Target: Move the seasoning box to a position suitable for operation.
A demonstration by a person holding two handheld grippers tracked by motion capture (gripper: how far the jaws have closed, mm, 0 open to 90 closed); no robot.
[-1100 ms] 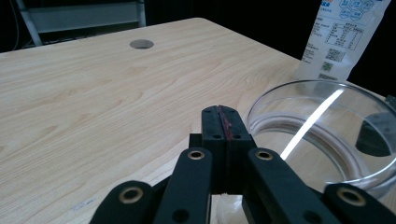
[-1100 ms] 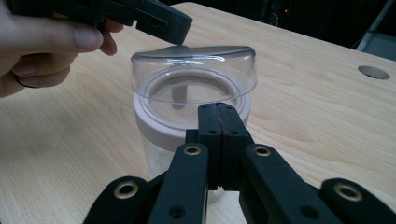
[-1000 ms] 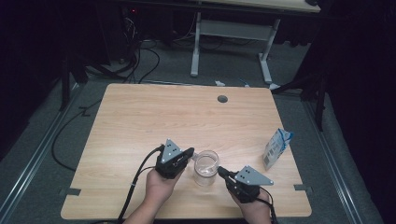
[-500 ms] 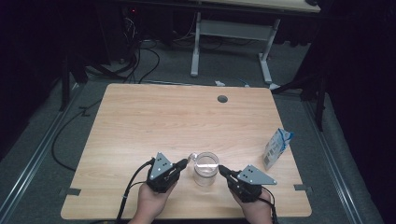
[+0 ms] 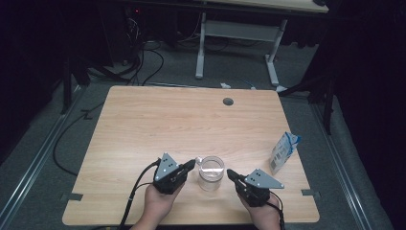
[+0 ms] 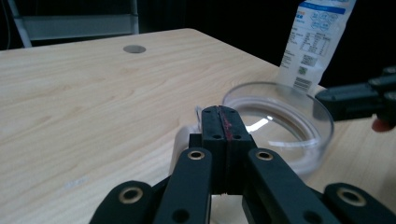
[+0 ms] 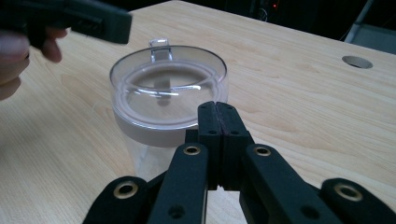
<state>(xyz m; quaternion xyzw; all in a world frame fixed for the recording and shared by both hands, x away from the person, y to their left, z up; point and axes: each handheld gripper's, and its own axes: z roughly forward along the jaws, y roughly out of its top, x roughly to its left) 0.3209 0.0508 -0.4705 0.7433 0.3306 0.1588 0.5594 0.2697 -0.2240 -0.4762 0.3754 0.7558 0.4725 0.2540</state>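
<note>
Clear plastic, round and lidded, the small transparent jar [image 5: 211,173] stands upright near the front edge of the pale wood-grain bench [image 5: 158,120], between the two pairs of tongs. Its see-through lid carries a little raised tab [image 7: 159,45] at the rim, on the side facing the left tongs [image 5: 190,165]. In the left gripper view those tongs are clenched on nothing, their tips just beside the jar's rim at the tab; whether they touch it I cannot tell. The right tongs [image 5: 230,173] are likewise clenched and empty, pointing at the jar's opposite wall from close by, apart from it.

The jar looks light and empty, so the main risk, as I judge it, is a push from one side alone: if a clenched tip nudges the wall or tab while the other side is unbraced, the jar may skid across the smooth bench or tip over. Prying at the tab with closed tips could also pop the lid off suddenly and fling it. Farther right, well apart, a white and blue printed carton [image 5: 283,152] stands tilted near the bench edge; a sliding jar or a wide swing of the right hand could knock it to the floor.
</note>
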